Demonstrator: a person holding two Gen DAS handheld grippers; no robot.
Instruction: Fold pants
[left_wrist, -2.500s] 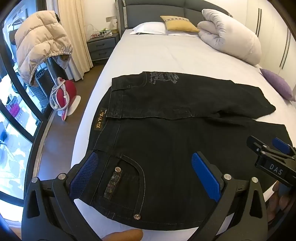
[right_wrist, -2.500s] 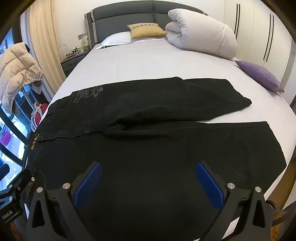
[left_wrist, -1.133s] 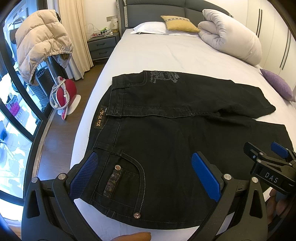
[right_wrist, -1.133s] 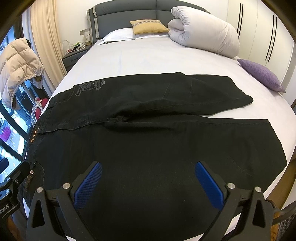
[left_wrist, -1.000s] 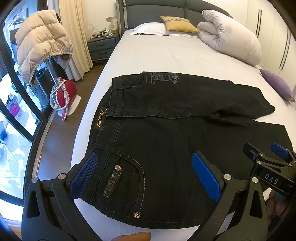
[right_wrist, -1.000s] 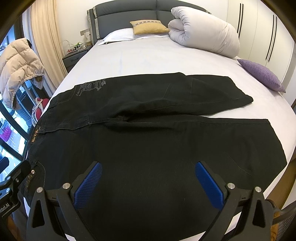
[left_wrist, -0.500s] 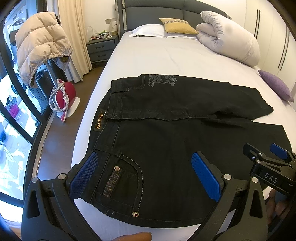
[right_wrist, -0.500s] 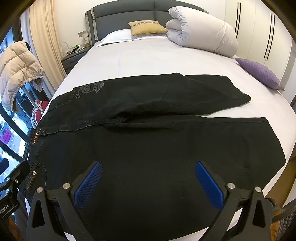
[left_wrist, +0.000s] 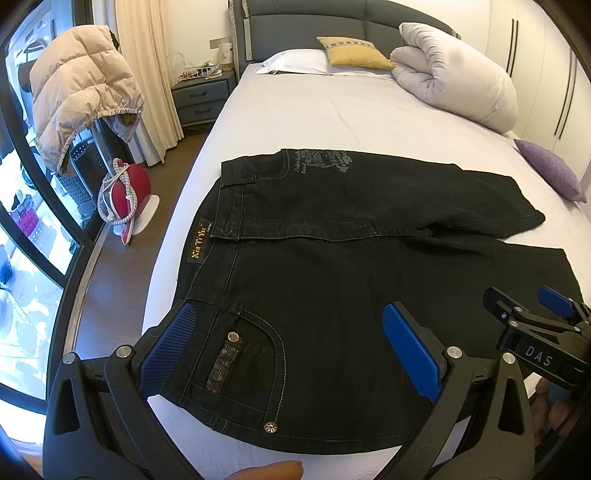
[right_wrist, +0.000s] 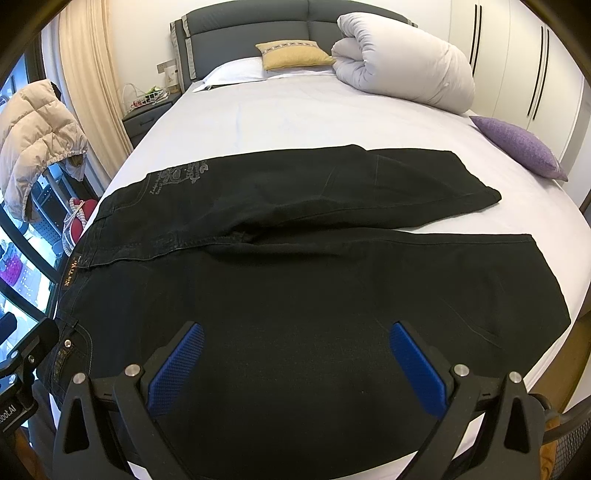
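Pants (left_wrist: 332, 266) across bed (left_wrist: 332, 118) (waistband left), pillows (right_wrist: 291, 55) behind.

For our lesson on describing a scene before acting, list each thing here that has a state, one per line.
Black pants: unfolded, spread flat on bed, legs apart.
Left gripper: open, holding nothing.
Right gripper: open, holding nothing.
White duvet: rolled up.
Beige jacket: hanging, draped.

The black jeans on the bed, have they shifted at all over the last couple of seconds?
No. The black jeans lie where they did, waistband by the bed's left edge, legs spread rightward toward the purple cushion. Only the cameras drifted slightly.
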